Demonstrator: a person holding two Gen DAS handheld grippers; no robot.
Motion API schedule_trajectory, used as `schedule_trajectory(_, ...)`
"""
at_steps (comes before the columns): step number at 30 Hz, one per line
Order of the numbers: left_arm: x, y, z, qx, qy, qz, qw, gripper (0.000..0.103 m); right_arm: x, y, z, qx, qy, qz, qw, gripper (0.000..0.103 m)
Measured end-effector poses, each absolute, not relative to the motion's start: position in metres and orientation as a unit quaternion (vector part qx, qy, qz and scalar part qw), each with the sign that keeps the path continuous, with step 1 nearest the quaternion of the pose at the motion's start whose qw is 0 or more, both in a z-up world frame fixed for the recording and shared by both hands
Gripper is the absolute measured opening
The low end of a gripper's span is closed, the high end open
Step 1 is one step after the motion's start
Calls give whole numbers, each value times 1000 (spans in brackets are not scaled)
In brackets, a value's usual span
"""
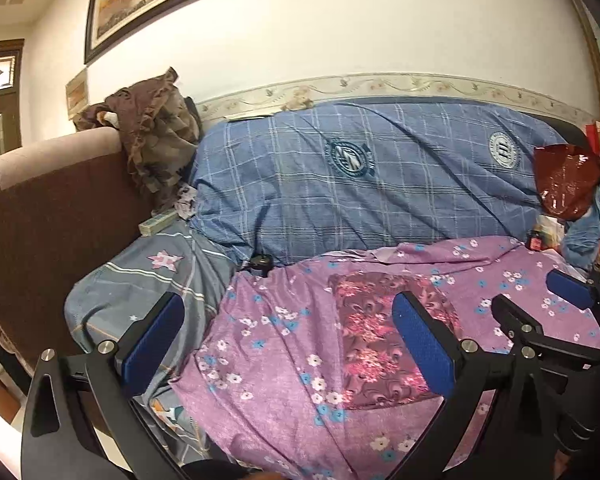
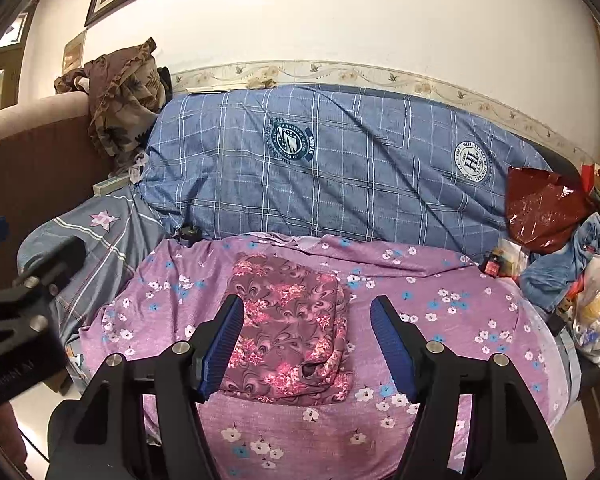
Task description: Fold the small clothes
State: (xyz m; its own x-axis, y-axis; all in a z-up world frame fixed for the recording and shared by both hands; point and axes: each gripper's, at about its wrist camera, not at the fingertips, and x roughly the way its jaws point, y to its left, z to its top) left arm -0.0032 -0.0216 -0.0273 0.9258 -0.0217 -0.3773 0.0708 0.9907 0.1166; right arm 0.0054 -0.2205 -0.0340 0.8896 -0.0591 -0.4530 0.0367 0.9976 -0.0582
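A small maroon garment with pink flowers (image 2: 290, 330) lies folded into a rectangle on the purple flowered sheet (image 2: 440, 312); it also shows in the left wrist view (image 1: 380, 336). My right gripper (image 2: 306, 320) is open above it, one blue pad on each side, holding nothing. My left gripper (image 1: 288, 316) is open and empty, above the sheet left of the garment, its right finger (image 1: 424, 344) over the garment's right part. The right gripper's fingers (image 1: 572, 284) show at the right edge of the left wrist view.
A blue plaid quilt (image 2: 340, 168) lies along the wall behind. A grey star-print cloth (image 2: 104, 232) is at left beside the brown sofa arm (image 1: 40, 220). A brown ruffled cloth (image 2: 120, 100) hangs above. A red plastic bag (image 2: 544, 208) and clutter sit at right.
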Motion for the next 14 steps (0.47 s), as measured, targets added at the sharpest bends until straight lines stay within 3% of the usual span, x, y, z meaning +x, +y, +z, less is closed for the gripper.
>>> schedule_trajectory(14, 26, -20, -46, 6, 221, -76, 972, 103, 35, -225, -63, -26, 260, -25, 965, 68)
